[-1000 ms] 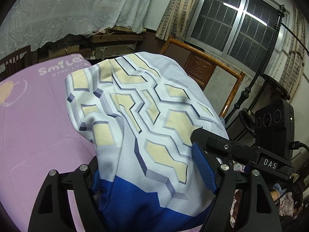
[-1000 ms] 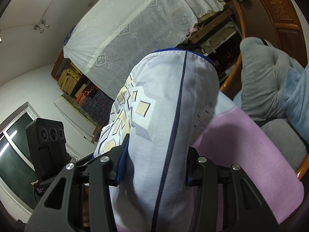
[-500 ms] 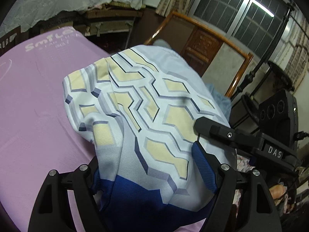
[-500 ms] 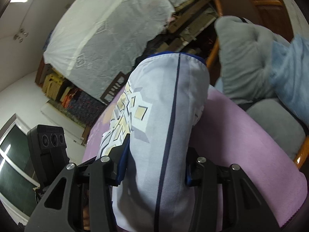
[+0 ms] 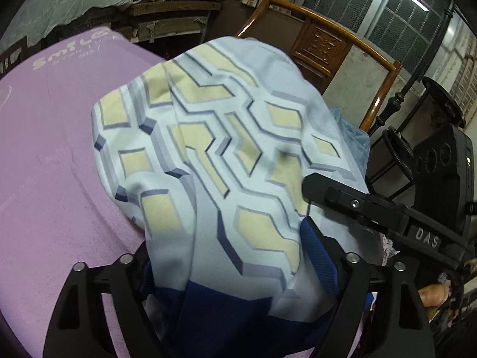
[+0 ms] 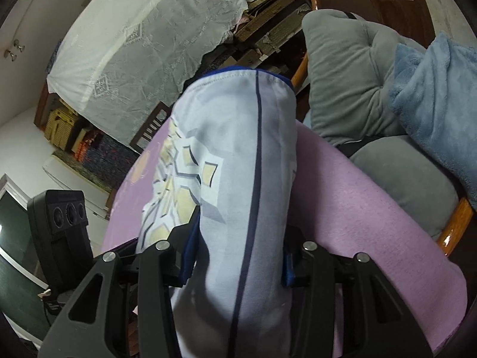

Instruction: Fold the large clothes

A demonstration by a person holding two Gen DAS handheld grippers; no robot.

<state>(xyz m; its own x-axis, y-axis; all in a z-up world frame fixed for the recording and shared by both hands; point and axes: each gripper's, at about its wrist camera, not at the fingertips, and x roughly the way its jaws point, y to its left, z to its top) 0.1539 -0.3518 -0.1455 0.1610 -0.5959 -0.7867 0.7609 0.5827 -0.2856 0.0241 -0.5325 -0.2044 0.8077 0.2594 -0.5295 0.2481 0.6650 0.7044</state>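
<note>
Big flat purple bed sheet [image 5: 53, 155] across the left of the frame, ready as a place to lay clothes down. Large pale blue cloth with yellow and grey shapes and a dark blue edge [image 5: 226, 161] draped over both claws in the middle, lifted up to be folded. Left gripper [image 5: 238, 268] at the bottom, just been spreading wider, cloth bunched between. Right gripper [image 6: 235, 256], bottom middle, half spread, cloth filling the gap; real pinch hard to tell.

You work in a home: ahead of your grippers lies a purple sheet [image 5: 53, 149], beyond it a wooden chair [image 5: 325, 44], cushions [image 6: 351, 68] and a curtained window [image 5: 387, 9].
</note>
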